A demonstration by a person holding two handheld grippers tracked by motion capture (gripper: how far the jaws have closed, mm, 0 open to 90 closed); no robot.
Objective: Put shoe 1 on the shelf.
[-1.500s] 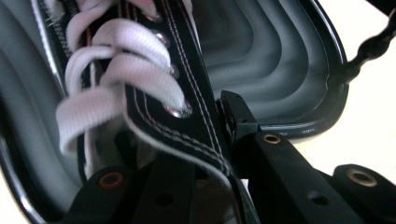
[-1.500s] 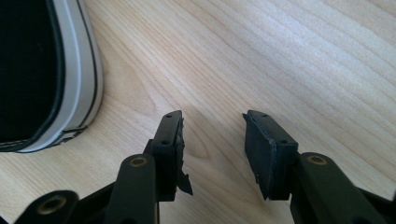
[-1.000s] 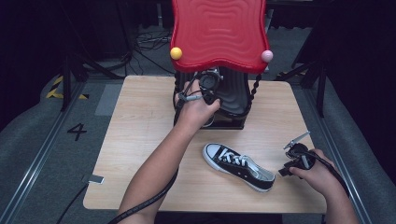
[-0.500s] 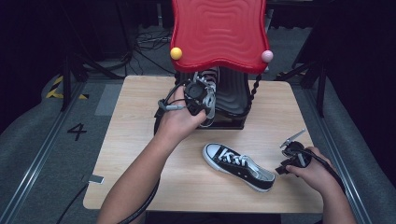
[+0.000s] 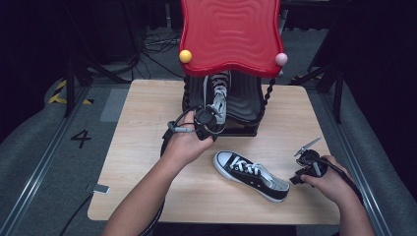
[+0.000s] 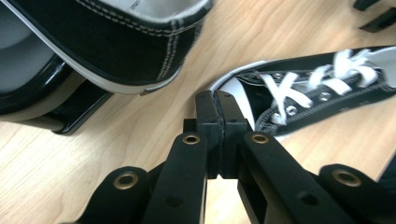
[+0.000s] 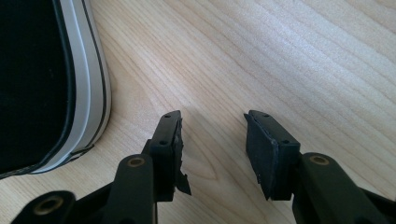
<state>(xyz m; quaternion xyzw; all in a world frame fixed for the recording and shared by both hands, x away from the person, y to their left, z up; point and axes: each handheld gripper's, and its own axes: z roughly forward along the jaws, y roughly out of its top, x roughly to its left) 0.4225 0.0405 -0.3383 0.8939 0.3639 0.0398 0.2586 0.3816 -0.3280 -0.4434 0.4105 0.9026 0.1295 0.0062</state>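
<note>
On the bench [image 5: 147, 147], four entries.

Item one: shoe on the rack [image 5: 219, 93]. A black canvas sneaker with white laces stands toe-up on the black stand [image 5: 246, 105] under the red wavy panel [image 5: 230, 34], leaning back against the stand so that it keeps upright unaided. In the left gripper view its heel and white sole edge [image 6: 116, 56] hang above the wood, clear of your jaws.

Item two: loose shoe [image 5: 251, 174]. The matching sneaker lies flat on its sole near the front edge, toe towards the stand, heel towards your right hand. Judged the next piece to go up, since its mate is already seated.

Item three: left gripper [image 5: 209, 120]. You hold it just in front of the stand, between the two shoes. Its jaws have just been closing and now meet pad to pad with nothing between them, so the racked shoe is free of your grip.

Item four: right gripper [image 5: 305, 147]. You rest it low beside the loose shoe's heel, whose sole edge [image 7: 91, 84] lies just left of the jaws. They stand apart over bare wood, gripping nothing; judged waiting to steady or lift that heel.
</note>
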